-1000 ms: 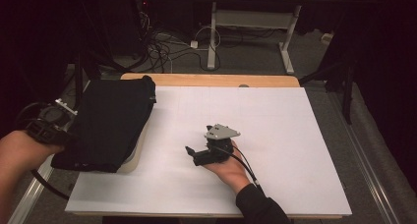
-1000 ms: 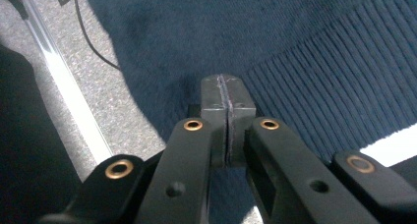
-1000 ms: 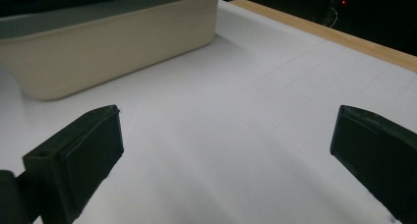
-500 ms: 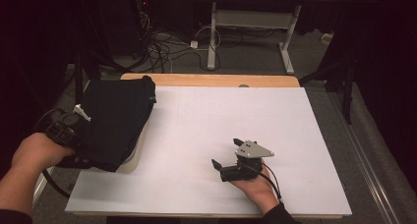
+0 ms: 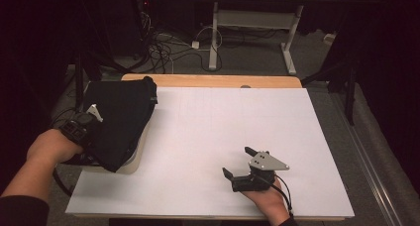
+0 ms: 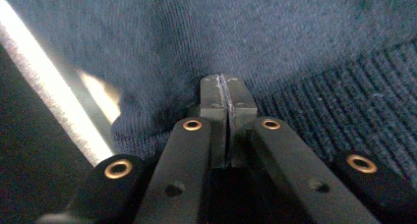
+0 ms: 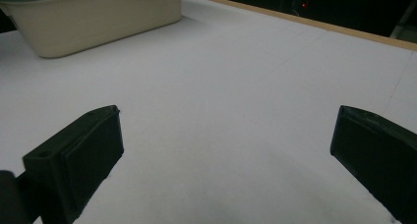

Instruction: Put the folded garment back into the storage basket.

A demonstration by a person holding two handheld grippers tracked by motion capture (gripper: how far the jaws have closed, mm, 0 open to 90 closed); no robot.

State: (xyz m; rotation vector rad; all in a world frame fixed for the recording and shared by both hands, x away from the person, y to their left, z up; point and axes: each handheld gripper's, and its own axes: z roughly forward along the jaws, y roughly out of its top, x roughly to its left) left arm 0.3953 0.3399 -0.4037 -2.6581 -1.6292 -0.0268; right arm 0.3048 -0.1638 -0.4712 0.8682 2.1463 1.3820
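Item: my left tongs [image 5: 91, 118] clenched on dark knitted garment [image 5: 121, 117], draped over cream plastic tub [image 5: 132, 162], table's [image 5: 208, 122] left edge. Right tongs [image 5: 242, 162] released, idle. Step: bagging garment; next, release inside.

Black tongs [image 5: 239, 162], brass rivets, grey plate.

The counter [image 5: 218, 137] has a big white top with a thin strip of light wood [image 5: 213, 81] along its far edge. Behind it the floor [image 5: 257, 62] is grey, and a bunch of cables [image 5: 166, 47] lies there. A second table with white metal legs [image 5: 250, 23] stands farther back. The room around is very dark
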